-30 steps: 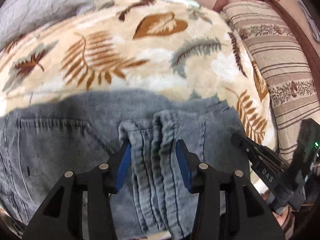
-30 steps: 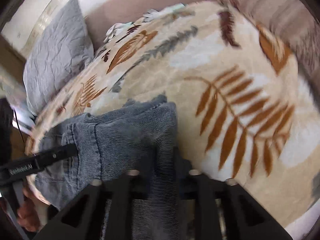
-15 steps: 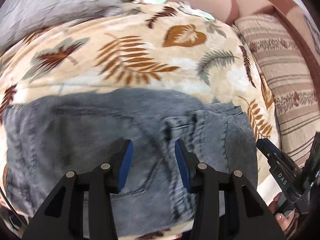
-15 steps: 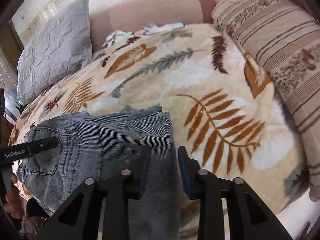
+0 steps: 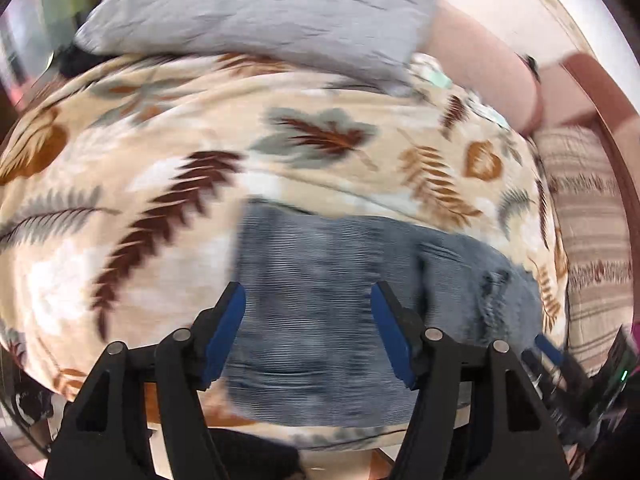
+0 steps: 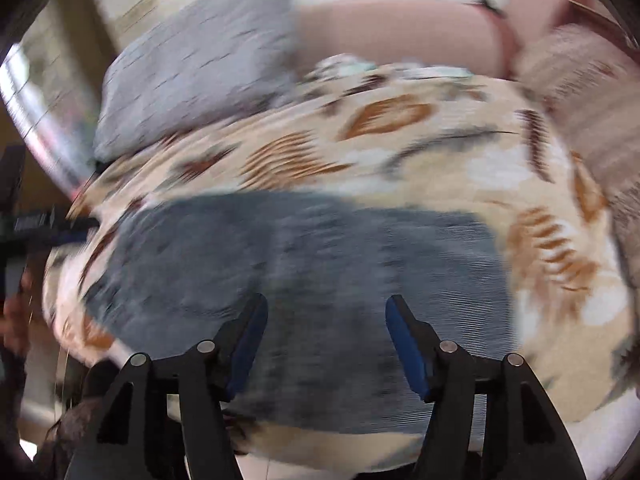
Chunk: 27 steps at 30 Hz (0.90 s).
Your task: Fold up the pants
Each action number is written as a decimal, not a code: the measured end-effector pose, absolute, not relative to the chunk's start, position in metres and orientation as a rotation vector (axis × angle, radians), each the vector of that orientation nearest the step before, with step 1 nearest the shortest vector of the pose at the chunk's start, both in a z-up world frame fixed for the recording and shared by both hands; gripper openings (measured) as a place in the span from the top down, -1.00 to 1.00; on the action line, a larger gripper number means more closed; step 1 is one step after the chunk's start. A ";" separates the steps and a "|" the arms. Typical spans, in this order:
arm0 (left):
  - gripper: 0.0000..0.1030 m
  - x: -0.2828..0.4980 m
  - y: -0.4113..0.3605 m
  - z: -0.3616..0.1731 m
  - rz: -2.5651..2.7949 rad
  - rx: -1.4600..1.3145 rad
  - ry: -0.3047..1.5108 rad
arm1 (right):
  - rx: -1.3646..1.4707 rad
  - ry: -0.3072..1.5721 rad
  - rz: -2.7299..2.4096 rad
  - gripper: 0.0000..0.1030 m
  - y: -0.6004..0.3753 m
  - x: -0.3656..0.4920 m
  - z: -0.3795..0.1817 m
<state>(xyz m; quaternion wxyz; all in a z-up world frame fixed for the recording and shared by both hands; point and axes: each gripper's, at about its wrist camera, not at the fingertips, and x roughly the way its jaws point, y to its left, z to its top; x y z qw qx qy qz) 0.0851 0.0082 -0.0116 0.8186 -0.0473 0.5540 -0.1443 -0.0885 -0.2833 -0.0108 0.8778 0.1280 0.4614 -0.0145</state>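
Note:
The grey-blue denim pants (image 5: 360,300) lie folded in a compact rectangle on the leaf-patterned blanket (image 5: 160,184); they also show in the right wrist view (image 6: 320,280). My left gripper (image 5: 306,328) is open and empty, held above the near left part of the pants. My right gripper (image 6: 324,344) is open and empty above the near edge of the pants. Each gripper shows at the edge of the other's view: the right one (image 5: 560,360) and the left one (image 6: 52,224). Both views are motion-blurred.
A grey pillow (image 5: 260,12) lies at the far side of the bed. A striped cushion (image 5: 592,240) lies at the right. A pink headboard or bolster (image 6: 400,36) runs behind the blanket. The bed's near edge is just below the grippers.
Both grippers have let go of the pants, opened wide and pulled back and up. The pants now lie flat and folded on the blanket.

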 end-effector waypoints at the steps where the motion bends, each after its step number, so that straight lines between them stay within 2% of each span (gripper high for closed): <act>1: -0.25 0.091 0.021 -0.017 -0.306 -0.123 1.200 | 0.244 0.975 0.002 -0.22 -0.268 -0.085 -0.012; 8: -0.25 0.119 0.069 -0.051 -0.336 -0.291 1.309 | 0.046 1.030 0.227 -0.22 -0.142 -0.057 -0.020; 18: -0.25 0.166 0.058 -0.085 -0.480 -0.377 1.444 | -0.250 1.022 0.317 -0.24 -0.027 -0.042 -0.041; 20: -0.31 0.174 0.048 -0.089 -0.513 -0.348 1.466 | -0.319 1.029 0.297 -0.25 -0.014 -0.039 -0.052; 24: -0.57 0.187 0.028 -0.095 -0.543 -0.301 1.485 | -0.396 1.005 0.266 -0.37 -0.002 -0.038 -0.062; 27: -0.53 0.188 0.017 -0.095 -0.638 -0.328 1.506 | -0.498 0.956 0.203 -0.35 0.009 -0.037 -0.069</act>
